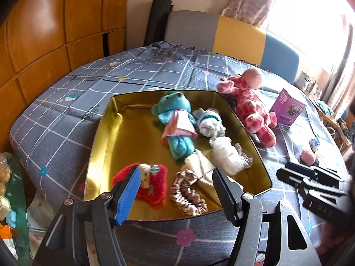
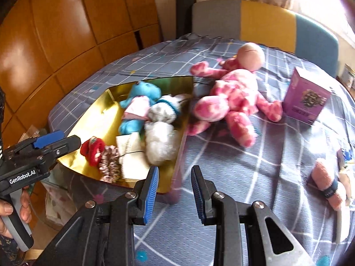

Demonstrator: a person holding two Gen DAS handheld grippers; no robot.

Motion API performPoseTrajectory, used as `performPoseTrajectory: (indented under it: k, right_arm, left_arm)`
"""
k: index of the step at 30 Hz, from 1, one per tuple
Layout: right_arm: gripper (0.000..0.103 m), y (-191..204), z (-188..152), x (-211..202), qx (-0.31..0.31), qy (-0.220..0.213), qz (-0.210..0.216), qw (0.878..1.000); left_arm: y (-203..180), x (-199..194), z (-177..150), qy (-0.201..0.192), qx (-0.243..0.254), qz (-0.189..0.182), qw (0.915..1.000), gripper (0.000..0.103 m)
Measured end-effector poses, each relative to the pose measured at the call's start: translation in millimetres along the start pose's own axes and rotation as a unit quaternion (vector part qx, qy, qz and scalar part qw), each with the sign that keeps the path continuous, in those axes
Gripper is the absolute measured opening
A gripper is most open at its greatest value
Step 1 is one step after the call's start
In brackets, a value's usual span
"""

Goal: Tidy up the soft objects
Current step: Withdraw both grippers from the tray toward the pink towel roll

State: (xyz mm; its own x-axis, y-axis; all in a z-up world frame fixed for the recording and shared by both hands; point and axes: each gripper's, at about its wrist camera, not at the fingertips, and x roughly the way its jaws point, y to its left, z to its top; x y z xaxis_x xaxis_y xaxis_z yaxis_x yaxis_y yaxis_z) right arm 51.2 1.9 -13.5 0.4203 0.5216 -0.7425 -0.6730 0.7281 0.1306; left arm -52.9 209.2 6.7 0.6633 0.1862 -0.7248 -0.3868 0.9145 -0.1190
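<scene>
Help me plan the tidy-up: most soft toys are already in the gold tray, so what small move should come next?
Probably move the right gripper toward the pink spotted plush. It lies on the bedspread just outside the gold tray, and both grippers look empty, fingers apart.

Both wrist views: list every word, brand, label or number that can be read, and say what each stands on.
"GenRobot.AI": white print on the body of the left gripper, seen in the right wrist view.
Purple box: print beside its picture, too blurred to read.
Dark band round the pink soft item: white lettering, too small to read.
Right gripper, left wrist view: raised letters on its black body, not legible.
</scene>
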Motion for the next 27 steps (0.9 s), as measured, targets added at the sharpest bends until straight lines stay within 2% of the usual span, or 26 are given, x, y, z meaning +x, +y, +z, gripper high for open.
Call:
performPoseTrajectory:
  k: [8,14,22,27]
  right_arm:
    - [0.031,-56,-10,-28,0.038,-0.013,-0.065,0.997]
    - [0.031,-118,-24,-54,0.082,-0.014,-0.130,0.988]
    - [0.031,-196,-46,-96,0.150,-0.022,-0.219,0.964]
    - [0.031,-237,-58,-109,0.183,-0.021,-0.281,0.942]
  left_arm:
    - [-30,2,0,0.006,0.040,-0.018,0.9990,0.067]
    - [-60,6,3,0.009,0.078,-0.039,0.9962,0.067]
    - [-104,12,8,0.011,0.126,-0.066,0.9898,0.067]
    - [-134,18,9,0.015,0.157,-0.081,0.9842,0.067]
